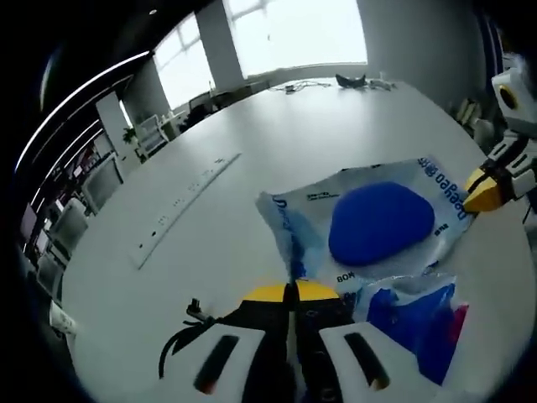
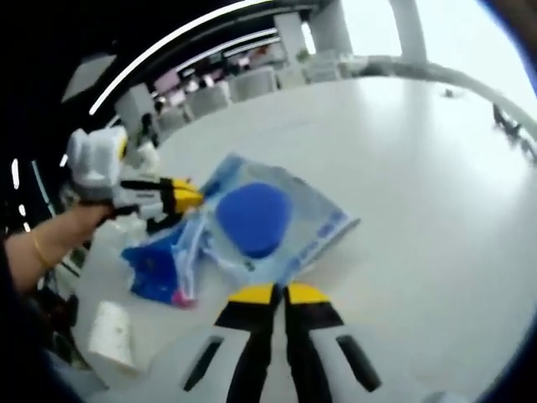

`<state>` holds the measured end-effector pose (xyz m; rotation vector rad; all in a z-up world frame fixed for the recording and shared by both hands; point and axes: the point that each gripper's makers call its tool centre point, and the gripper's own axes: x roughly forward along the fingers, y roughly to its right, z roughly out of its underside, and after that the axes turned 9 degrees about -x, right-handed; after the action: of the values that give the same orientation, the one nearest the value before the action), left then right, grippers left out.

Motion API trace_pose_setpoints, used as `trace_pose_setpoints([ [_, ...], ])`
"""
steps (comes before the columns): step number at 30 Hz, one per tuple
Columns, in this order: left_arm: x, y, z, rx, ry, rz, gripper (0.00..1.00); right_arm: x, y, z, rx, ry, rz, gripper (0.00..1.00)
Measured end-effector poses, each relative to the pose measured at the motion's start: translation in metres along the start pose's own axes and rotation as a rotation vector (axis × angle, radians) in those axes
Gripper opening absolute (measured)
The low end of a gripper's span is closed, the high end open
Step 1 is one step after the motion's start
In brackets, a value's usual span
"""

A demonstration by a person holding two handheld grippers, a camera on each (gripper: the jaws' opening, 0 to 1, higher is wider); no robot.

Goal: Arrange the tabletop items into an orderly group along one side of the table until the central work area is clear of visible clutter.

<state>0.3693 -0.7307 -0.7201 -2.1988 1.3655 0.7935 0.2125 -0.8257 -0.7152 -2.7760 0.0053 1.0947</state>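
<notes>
A clear plastic bag (image 1: 436,193) with blue print holds a round blue pad (image 1: 379,222). My left gripper (image 1: 294,291) is shut on the bag's near corner. My right gripper (image 1: 485,190) comes in from the right, and its yellow tips pinch the bag's opposite corner. In the right gripper view the same bag (image 2: 315,235) with the pad (image 2: 253,218) lies flat on the white table (image 2: 403,168). There my right gripper (image 2: 281,294) is shut at its near edge and the left gripper (image 2: 186,197) holds the far edge. A smaller blue and pink packet (image 1: 419,323) (image 2: 155,273) lies beside the bag.
A long pale ruler (image 1: 189,206) lies on the table to the left. A black cable (image 1: 180,336) sits by my left jaws. A white roll (image 2: 113,336) rests near the table edge. A person's hand (image 2: 50,239) holds the left gripper. Chairs (image 2: 243,84) line the far side.
</notes>
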Motion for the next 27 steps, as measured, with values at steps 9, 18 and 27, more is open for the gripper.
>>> trace_pose_setpoints([
  [9, -0.006, -0.001, -0.002, -0.070, 0.002, -0.012, 0.00, 0.004, 0.023, -0.029, -0.070, 0.027, 0.037, 0.00],
  [18, -0.013, 0.003, -0.001, -0.187, 0.001, -0.018, 0.00, 0.010, 0.039, -0.057, -0.134, 0.054, 0.056, 0.00],
  [27, -0.018, 0.005, 0.004, -0.267, 0.014, -0.040, 0.00, 0.022, 0.048, -0.088, -0.210, 0.084, 0.060, 0.00],
])
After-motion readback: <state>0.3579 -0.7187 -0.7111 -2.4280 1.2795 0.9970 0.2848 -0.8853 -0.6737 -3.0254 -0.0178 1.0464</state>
